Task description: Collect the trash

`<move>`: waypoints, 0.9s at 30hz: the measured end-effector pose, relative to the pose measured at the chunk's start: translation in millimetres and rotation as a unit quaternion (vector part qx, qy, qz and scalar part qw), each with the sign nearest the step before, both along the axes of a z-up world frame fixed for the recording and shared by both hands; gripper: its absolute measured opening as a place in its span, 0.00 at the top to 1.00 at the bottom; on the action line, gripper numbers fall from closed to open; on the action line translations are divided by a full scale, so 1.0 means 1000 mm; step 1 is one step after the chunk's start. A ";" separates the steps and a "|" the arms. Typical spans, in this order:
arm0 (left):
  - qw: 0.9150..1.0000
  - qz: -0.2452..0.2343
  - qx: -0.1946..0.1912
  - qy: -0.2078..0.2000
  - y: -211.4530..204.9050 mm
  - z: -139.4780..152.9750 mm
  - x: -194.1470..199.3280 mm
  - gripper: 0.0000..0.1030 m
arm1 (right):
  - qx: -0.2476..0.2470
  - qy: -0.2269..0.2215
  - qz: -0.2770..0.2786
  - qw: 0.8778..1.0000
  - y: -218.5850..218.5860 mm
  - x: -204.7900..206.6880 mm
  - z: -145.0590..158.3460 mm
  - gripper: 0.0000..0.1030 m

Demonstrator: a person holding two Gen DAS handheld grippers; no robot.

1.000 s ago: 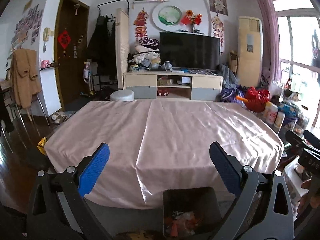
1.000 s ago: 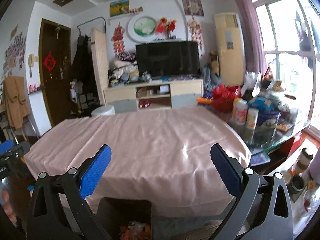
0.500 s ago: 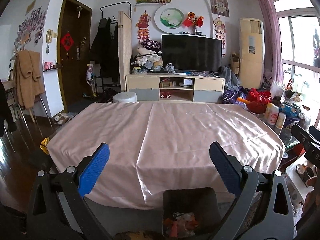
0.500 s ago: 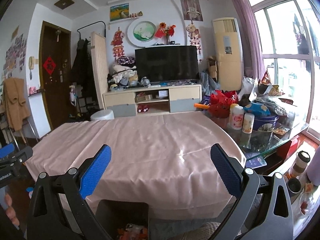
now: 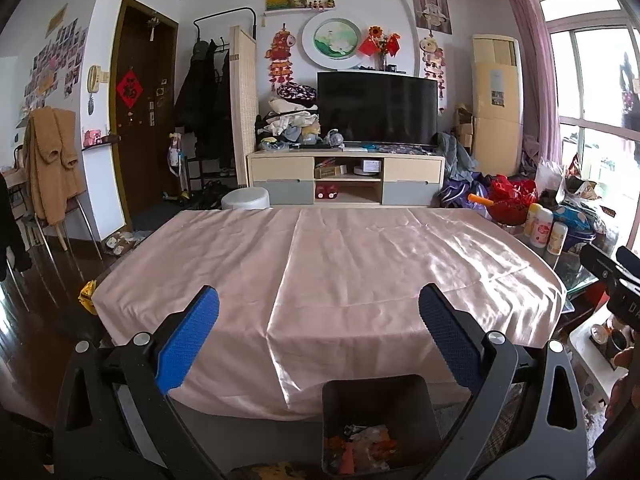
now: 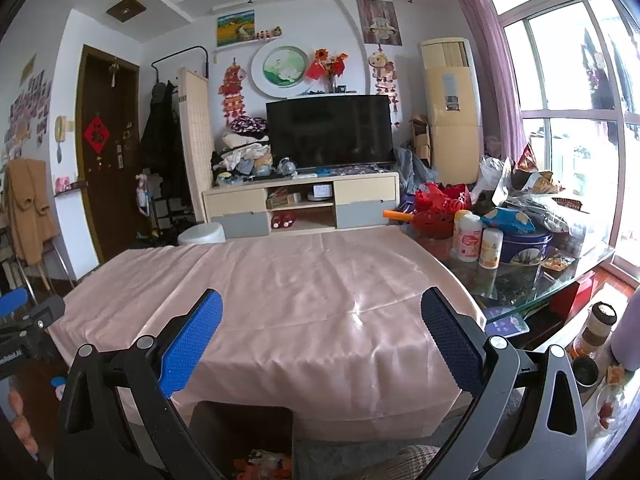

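in the left wrist view the left gripper (image 5: pixel 319 330) has its blue pads (image 5: pixel 188 338) spread wide apart with nothing between them. it hangs above the near edge of a table covered by a pink cloth (image 5: pixel 320 272). a dark bin (image 5: pixel 378 424) stands on the floor just beside that near edge, and orange and white trash (image 5: pixel 360 446) lies in its bottom. part of the right gripper (image 5: pixel 616 284) shows at the right edge of the picture. a television (image 5: pixel 376 108) stands on a low cabinet (image 5: pixel 346 176) behind the table

in the right wrist view the right gripper (image 6: pixel 322 330) is also wide open and empty, above the same pink cloth (image 6: pixel 280 300). the bin (image 6: pixel 244 436) sits at the lower left between the fingers, with trash (image 6: pixel 262 462) inside. bottles (image 6: pixel 468 236) and bags crowd a glass table (image 6: pixel 540 288) to the right of the cloth. the left gripper (image 6: pixel 24 324) shows at the left edge
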State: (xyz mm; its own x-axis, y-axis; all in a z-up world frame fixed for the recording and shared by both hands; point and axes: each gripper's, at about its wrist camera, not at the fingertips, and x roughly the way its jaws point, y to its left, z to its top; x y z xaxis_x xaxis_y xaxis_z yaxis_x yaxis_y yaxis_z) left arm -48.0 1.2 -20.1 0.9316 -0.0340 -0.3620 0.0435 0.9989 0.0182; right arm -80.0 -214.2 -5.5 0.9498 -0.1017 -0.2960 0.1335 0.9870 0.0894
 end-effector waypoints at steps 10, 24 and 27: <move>1.000 0.001 -0.005 0.001 0.002 0.000 0.001 0.08 | -0.015 0.000 0.007 1.000 0.009 0.000 0.000 0.03; 1.000 0.002 -0.007 0.003 0.002 -0.001 0.000 0.08 | -0.017 0.009 0.009 1.000 0.013 0.003 0.000 0.03; 1.000 0.003 -0.007 0.002 0.002 -0.001 0.000 0.08 | -0.017 0.009 0.009 1.000 0.013 0.004 0.000 0.03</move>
